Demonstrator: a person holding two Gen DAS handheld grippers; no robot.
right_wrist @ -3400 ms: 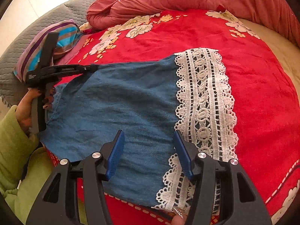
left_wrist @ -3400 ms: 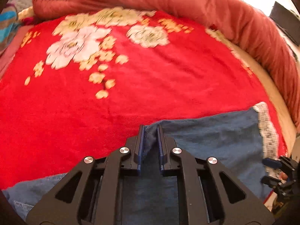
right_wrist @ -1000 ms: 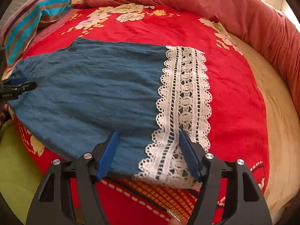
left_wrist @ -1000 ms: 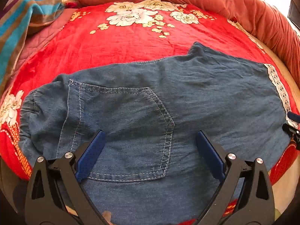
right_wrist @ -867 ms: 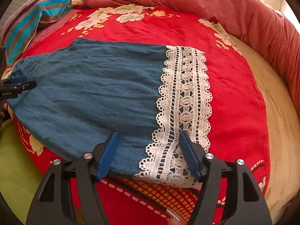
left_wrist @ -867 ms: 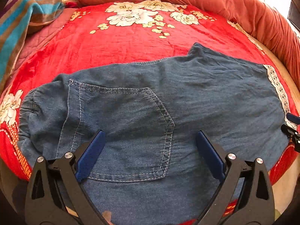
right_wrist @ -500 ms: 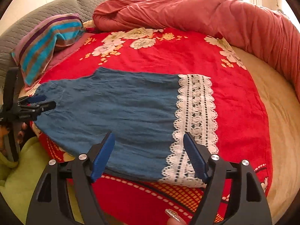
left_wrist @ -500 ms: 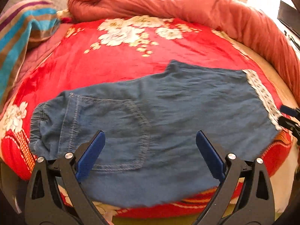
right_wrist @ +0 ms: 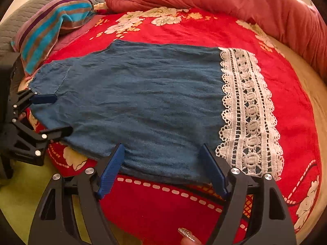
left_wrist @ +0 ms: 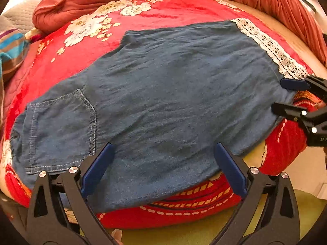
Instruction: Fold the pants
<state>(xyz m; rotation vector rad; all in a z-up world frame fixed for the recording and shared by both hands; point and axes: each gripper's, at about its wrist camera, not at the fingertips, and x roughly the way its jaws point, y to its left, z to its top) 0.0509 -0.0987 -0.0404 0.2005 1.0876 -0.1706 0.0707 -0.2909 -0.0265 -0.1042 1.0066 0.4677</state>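
Both grippers wide, empty: left gripper (left_wrist: 163,166) lower centre, right gripper (right_wrist: 163,170) jaws just opening, above denim pants (left_wrist: 163,94) flat on red blanket (right_wrist: 184,30).

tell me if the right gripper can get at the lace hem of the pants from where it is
Probably yes: the right gripper is open and empty above the near edge, and the lace hem lies flat beside its right finger with nothing covering it.

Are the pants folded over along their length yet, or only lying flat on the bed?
Lying flat. The pants are spread lengthwise, pocket at one end, lace hem at the other. Neither end is doubled over.
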